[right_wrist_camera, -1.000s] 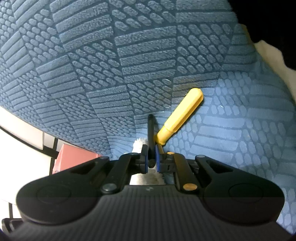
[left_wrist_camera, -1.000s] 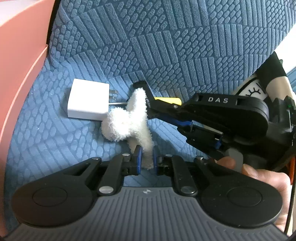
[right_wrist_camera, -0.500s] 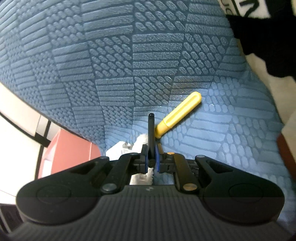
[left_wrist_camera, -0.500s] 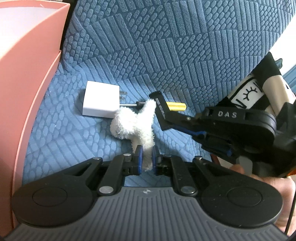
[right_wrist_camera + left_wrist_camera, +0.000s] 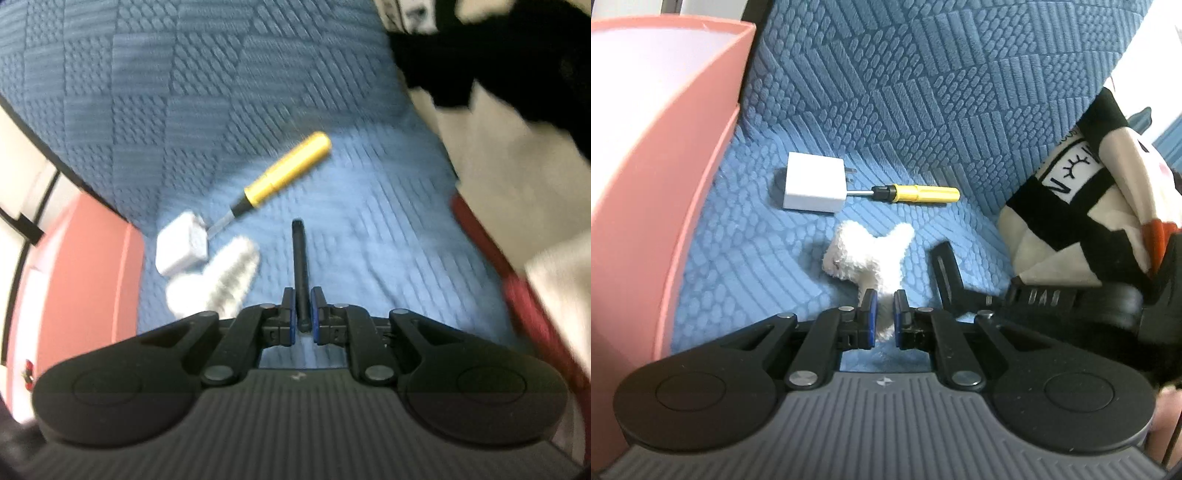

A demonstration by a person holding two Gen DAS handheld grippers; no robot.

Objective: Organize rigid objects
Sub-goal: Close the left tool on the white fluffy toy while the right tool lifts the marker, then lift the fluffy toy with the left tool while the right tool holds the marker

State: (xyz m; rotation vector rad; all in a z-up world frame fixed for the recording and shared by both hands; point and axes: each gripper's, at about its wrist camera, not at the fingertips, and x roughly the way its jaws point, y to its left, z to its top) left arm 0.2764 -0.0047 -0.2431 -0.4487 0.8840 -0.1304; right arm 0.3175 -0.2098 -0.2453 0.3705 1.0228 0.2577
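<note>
Plush toy (image 5: 875, 254) partly hidden, black bar (image 5: 300, 266) apparently clamped, blurred.

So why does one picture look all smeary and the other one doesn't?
Right wrist view: motion blur smears the yellow screwdriver, the white charger and the fluffy toy, though the black bar in the right gripper stays sharp. Left wrist view: crisp, with the charger and sofa pattern clear, but the fisheye bends the pink box edge.

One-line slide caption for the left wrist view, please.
Left hand-held gripper pinches white plush toy on blue cushion, near charger and yellow screwdriver.
</note>
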